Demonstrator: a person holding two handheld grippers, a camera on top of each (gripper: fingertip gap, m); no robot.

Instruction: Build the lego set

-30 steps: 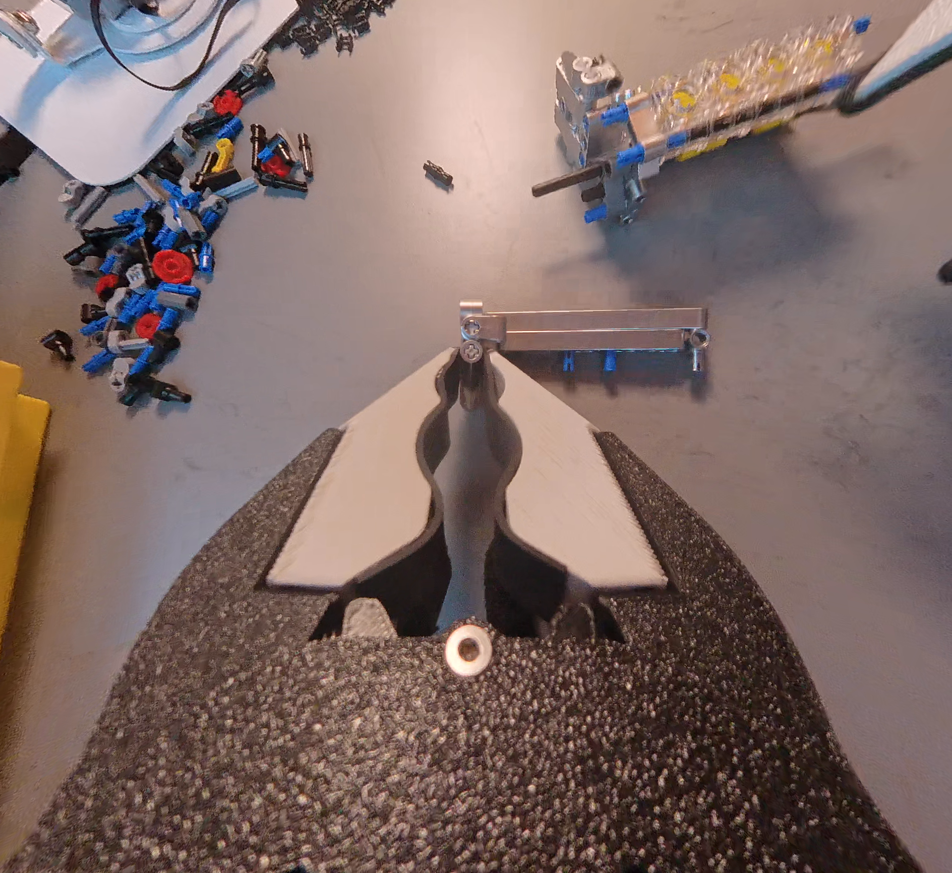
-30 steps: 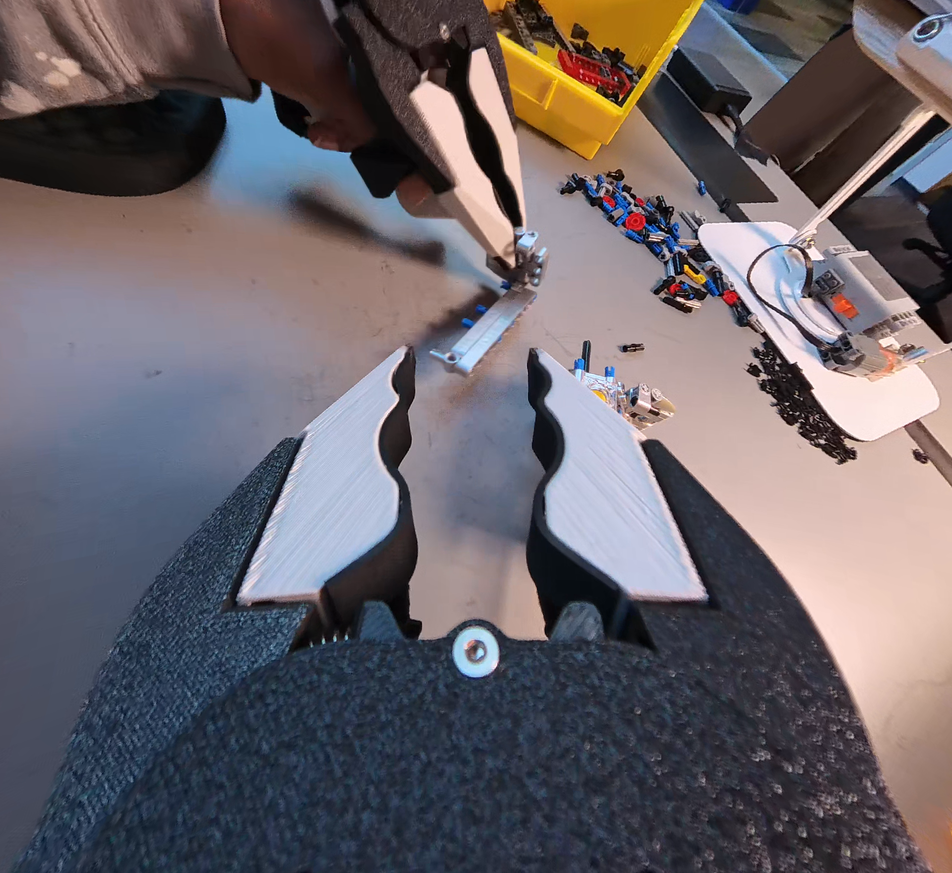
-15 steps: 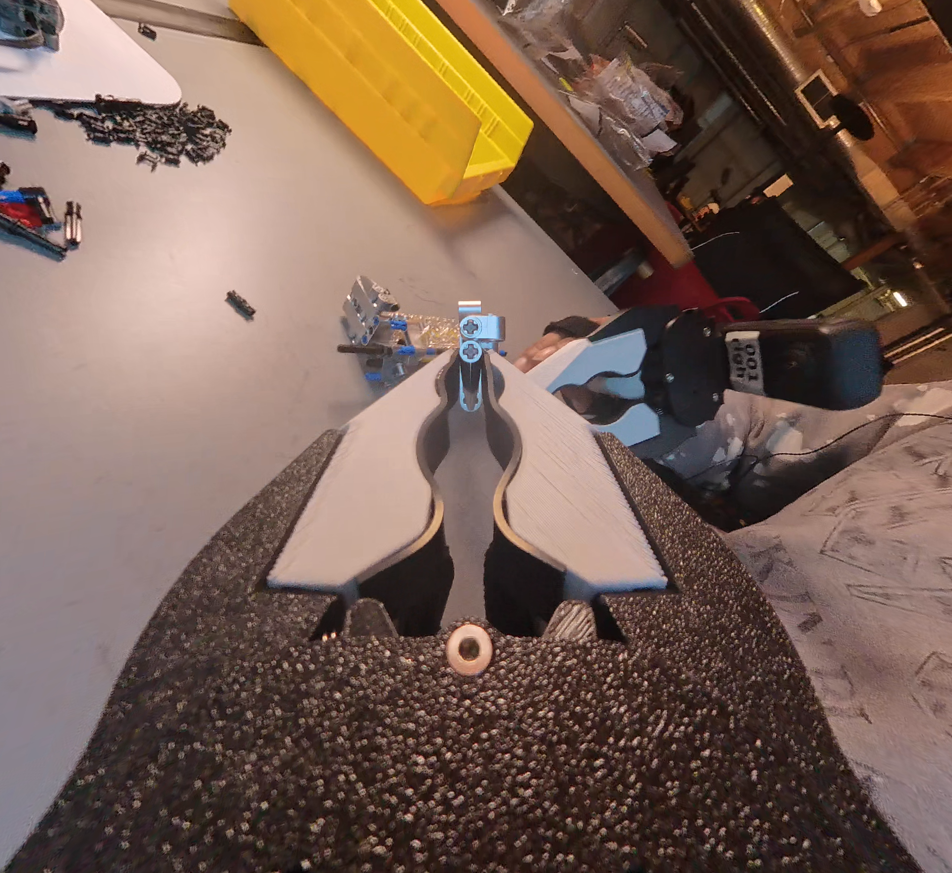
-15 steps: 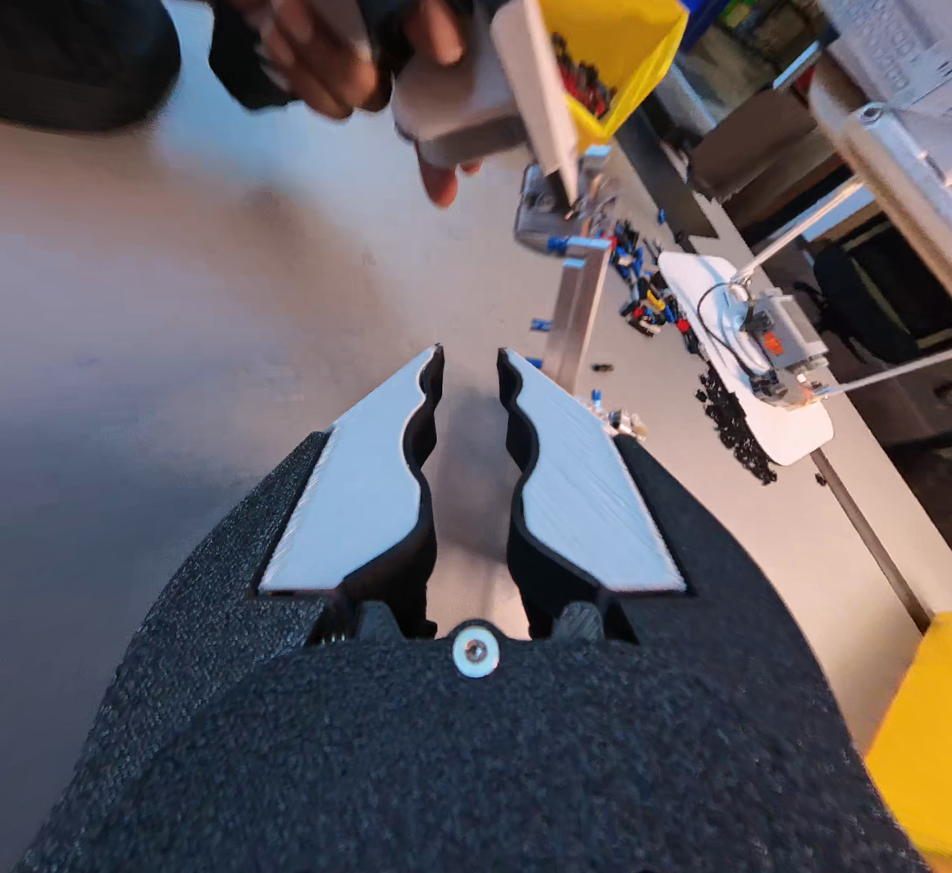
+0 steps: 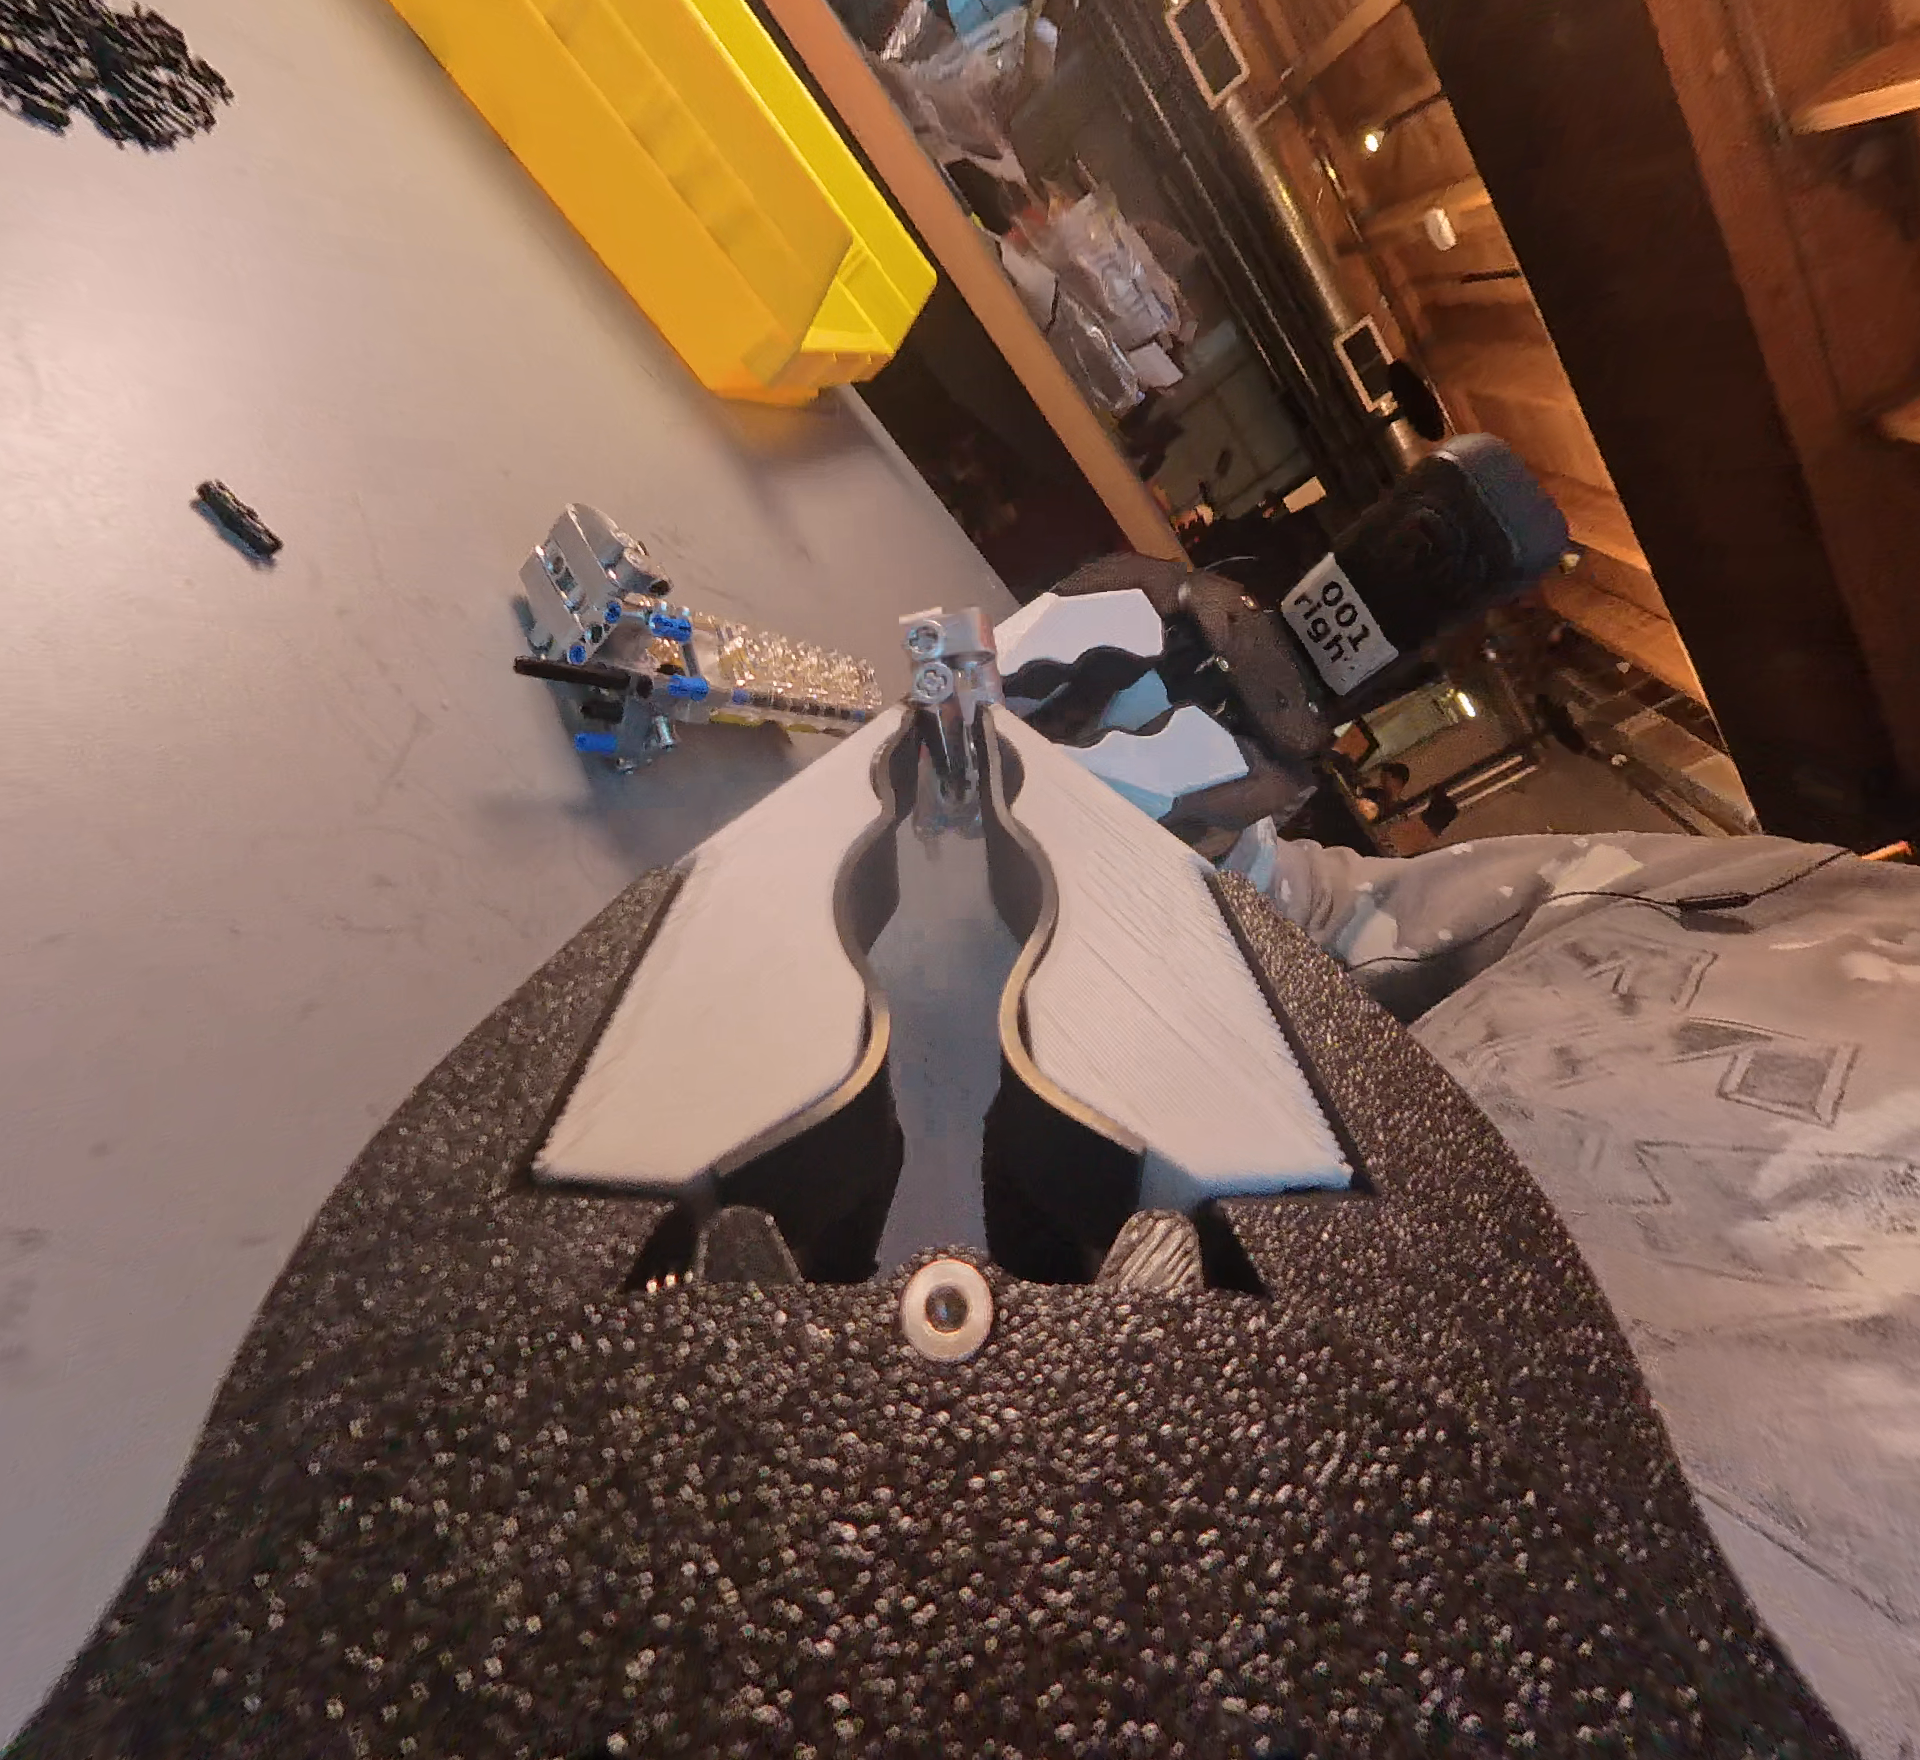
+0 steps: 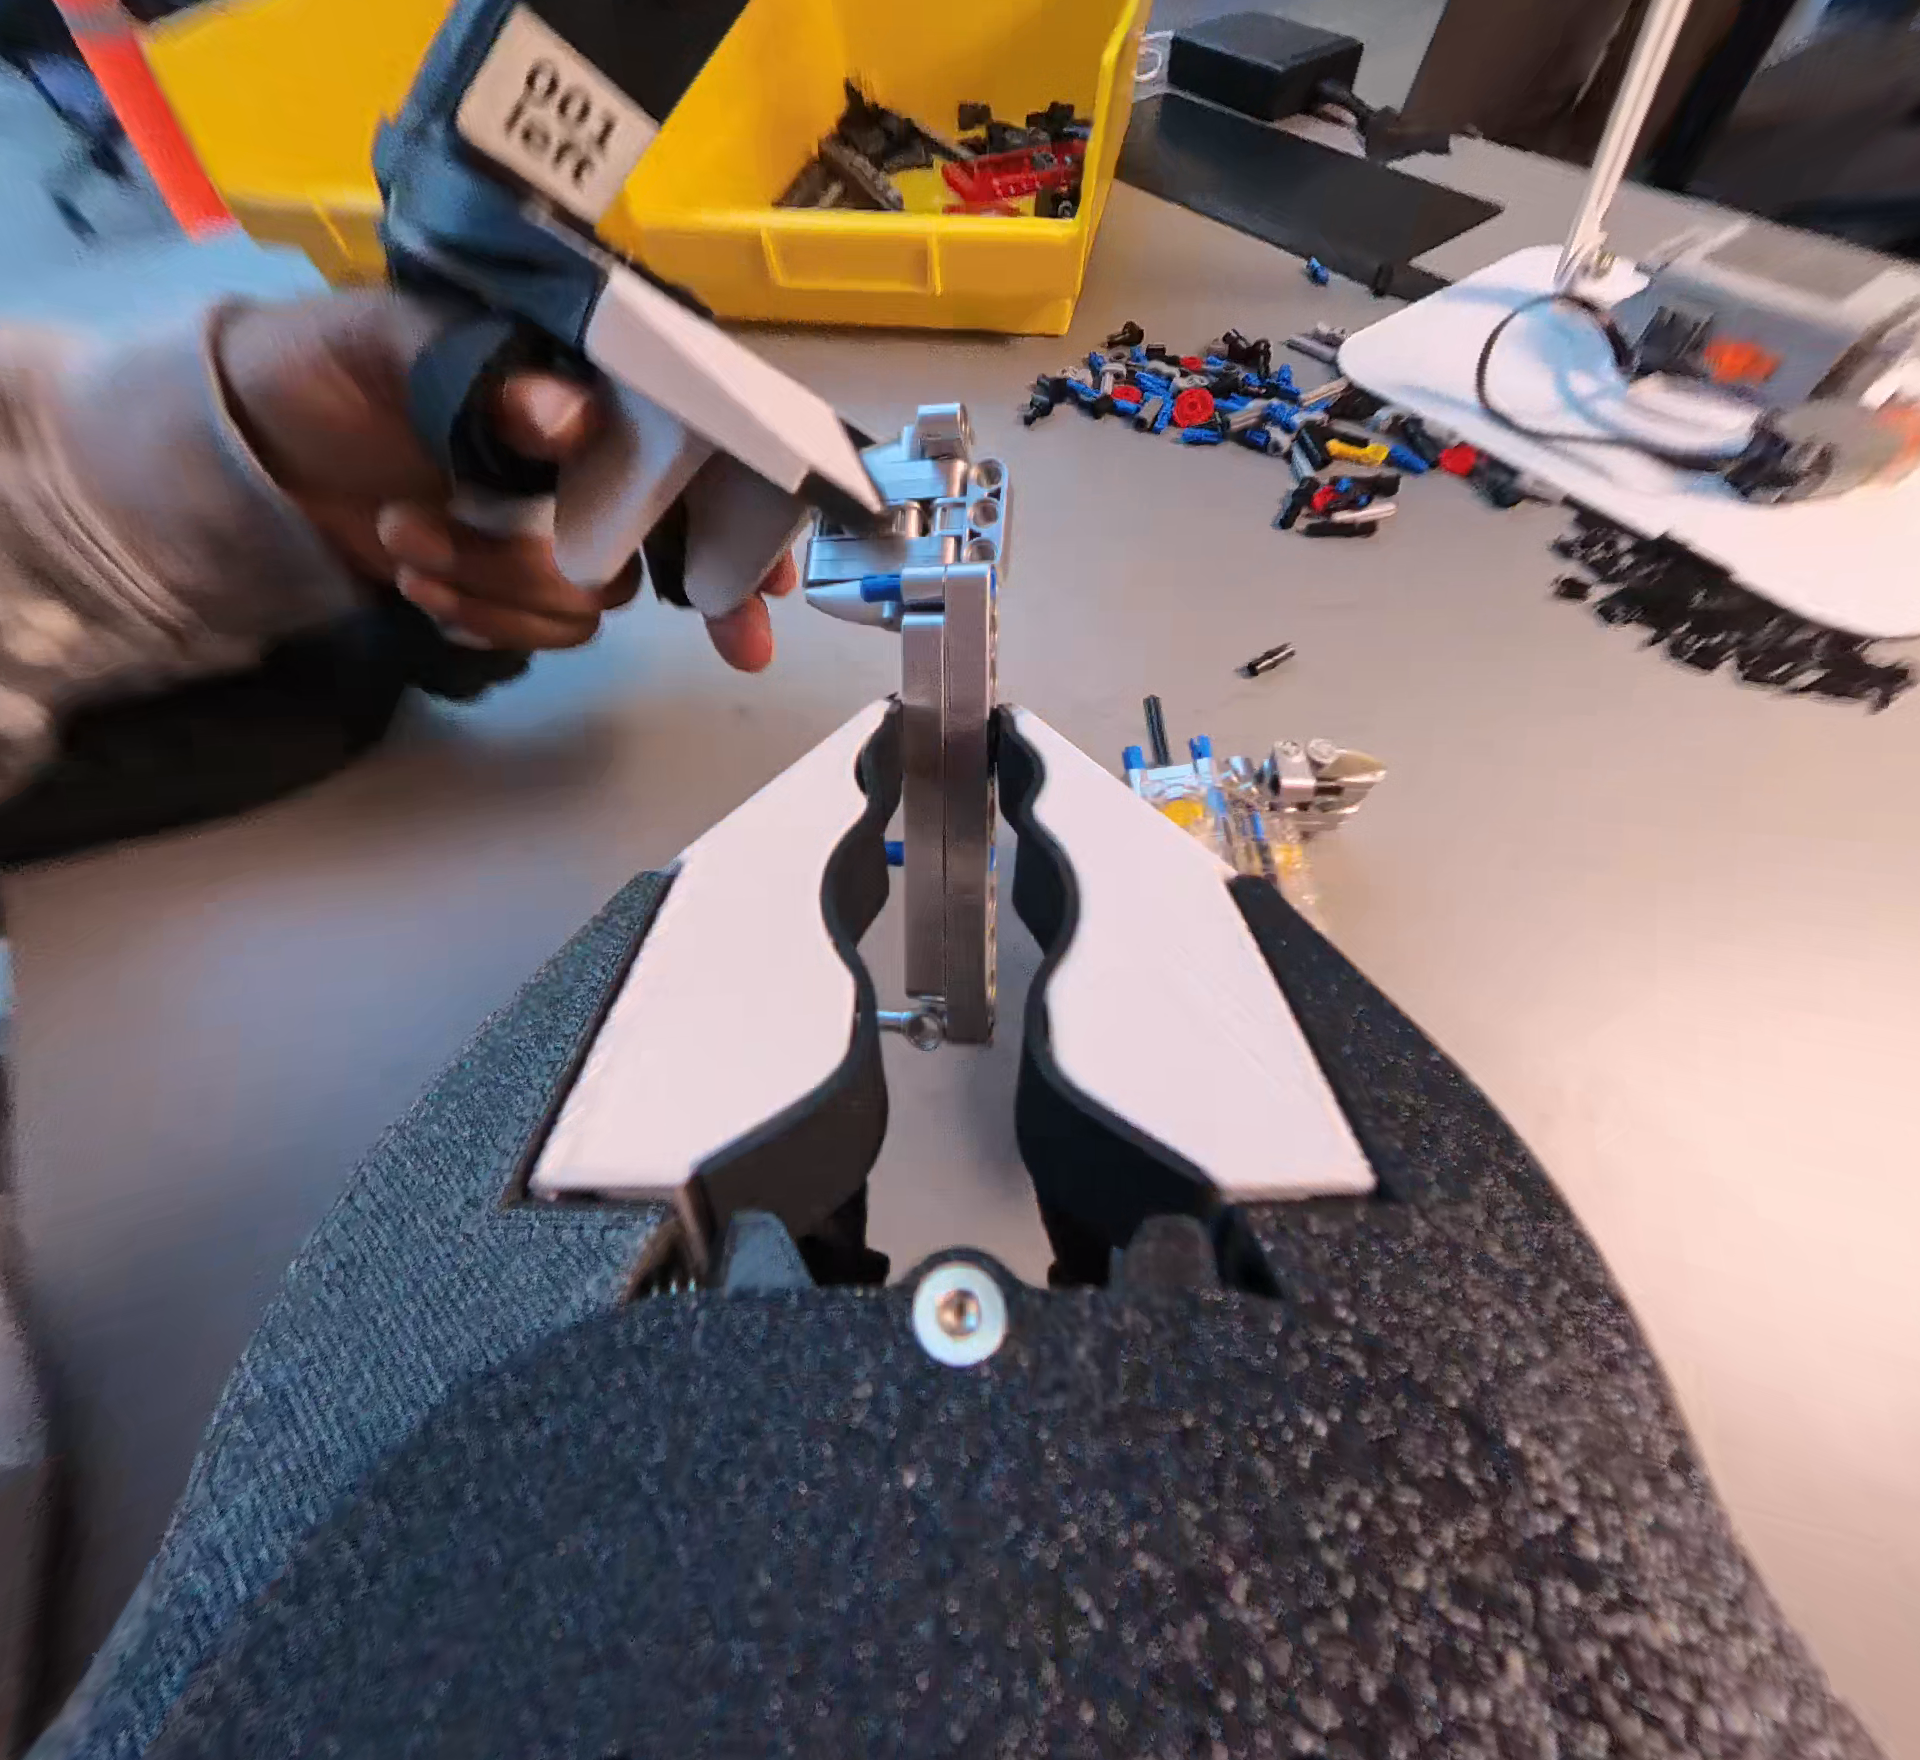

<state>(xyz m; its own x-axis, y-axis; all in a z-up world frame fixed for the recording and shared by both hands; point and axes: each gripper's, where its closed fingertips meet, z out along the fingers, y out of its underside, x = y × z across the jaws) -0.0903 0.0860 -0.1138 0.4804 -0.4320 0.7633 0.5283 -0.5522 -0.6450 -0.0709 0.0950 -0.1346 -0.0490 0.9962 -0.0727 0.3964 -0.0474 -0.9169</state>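
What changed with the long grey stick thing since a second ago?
The left gripper, shut on the grey beam piece's end, lifted it off the table. The right gripper, open before, now has its fingers closed around the beam. The clear-brick assembly and loose parts pile stayed put.

yellow bin (image 6: pixel 940 100), loose bricks (image 6: pixel 1236 411), grey table (image 6: pixel 1558 879)

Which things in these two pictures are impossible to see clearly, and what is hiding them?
- Left wrist view: most of the grey beam assembly is hidden behind the left gripper; only its end shows.
- Left wrist view: the pile of black pins is cut by the left edge.
- Right wrist view: the parts inside the yellow bin are blurred and small.
- Right wrist view: whether the right gripper presses the beam is unclear.
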